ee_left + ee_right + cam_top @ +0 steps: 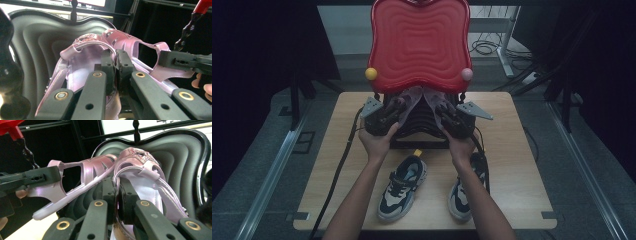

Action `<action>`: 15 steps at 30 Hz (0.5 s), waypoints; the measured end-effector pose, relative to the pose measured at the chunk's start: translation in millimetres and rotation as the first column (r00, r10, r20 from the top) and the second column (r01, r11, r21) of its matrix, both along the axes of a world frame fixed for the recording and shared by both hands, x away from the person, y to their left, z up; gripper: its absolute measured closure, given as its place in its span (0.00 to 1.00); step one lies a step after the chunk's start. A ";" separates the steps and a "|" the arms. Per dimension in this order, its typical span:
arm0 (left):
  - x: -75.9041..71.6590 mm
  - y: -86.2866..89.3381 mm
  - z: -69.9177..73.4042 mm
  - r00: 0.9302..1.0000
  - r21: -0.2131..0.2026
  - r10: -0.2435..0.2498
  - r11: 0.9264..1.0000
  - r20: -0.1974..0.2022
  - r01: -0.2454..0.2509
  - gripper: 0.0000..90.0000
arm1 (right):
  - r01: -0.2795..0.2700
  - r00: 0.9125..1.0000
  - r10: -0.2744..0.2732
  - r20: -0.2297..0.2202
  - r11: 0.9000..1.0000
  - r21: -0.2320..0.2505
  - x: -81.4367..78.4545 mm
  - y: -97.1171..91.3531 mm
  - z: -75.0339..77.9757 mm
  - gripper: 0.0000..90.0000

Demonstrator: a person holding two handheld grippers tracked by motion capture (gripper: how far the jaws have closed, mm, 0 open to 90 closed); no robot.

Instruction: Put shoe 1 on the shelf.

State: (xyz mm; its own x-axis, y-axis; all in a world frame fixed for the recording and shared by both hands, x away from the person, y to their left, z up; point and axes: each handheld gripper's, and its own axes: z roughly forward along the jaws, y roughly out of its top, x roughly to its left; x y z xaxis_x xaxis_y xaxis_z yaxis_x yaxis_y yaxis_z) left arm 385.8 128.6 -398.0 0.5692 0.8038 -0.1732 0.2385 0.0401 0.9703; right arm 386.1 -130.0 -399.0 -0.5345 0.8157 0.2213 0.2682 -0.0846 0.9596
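- The left claw (393,111) sits at the left of the black tray (422,131), in the person's left hand (376,142). Its jaws are clamped on the heel strap of a pink sandal (82,62), which the left gripper view shows up close.
- That left sandal is lifted just above the black tray, under the red tray (419,45) of the two-level stand, with its toe towards the middle.
- At the middle of the stand the two sandals meet toe to toe; the high view shows them touching or nearly so.
- The second pink sandal (140,170) is on the right, also raised over the black tray. The right claw (447,113), held in the right hand (460,147), is pinched shut on its heel strap, as the right gripper view shows.
- On the red tray's front corners sit a yellow ball (371,73) at the left and a pink ball (467,74) at the right.
- Nearer the person, on the wooden counter (522,175), a pair of sneakers stands apart: the left sneaker (403,186) between the forearms, the right sneaker (460,197) partly hidden under the right forearm.
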 end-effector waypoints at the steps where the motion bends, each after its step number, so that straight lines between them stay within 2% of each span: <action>1: 0.0 0.0 0.0 1.000 0.000 0.000 1.000 0.000 0.000 0.96 | 0.000 1.000 0.000 0.000 1.000 0.000 0.0 0.0 0.0 0.94; 3: 2.0 -1.2 -1.5 1.000 0.016 0.009 1.000 0.015 -0.009 0.96 | 0.000 1.000 0.000 0.010 1.000 -0.006 2.5 3.1 -1.3 0.94; 4: 3.9 -2.8 -3.1 0.999 0.023 0.016 1.000 0.028 -0.017 0.96 | 0.002 1.000 -0.002 0.023 1.000 -0.026 4.6 8.2 -3.3 0.94; 8: 6.3 -5.7 -4.5 0.999 0.041 0.023 0.999 0.047 -0.025 0.96 | 0.011 0.999 -0.010 0.031 0.999 -0.037 7.7 14.8 -5.6 0.94; 12: 10.4 -6.3 -7.5 0.997 0.046 0.042 0.998 0.065 -0.045 0.96 | 0.022 0.999 -0.020 0.043 0.998 -0.053 13.0 20.2 -7.1 0.94; 15: 12.9 -8.9 -10.6 0.994 0.050 0.066 0.996 0.085 -0.070 0.96 | 0.053 0.997 -0.048 0.067 0.996 -0.065 16.4 24.0 -9.0 0.94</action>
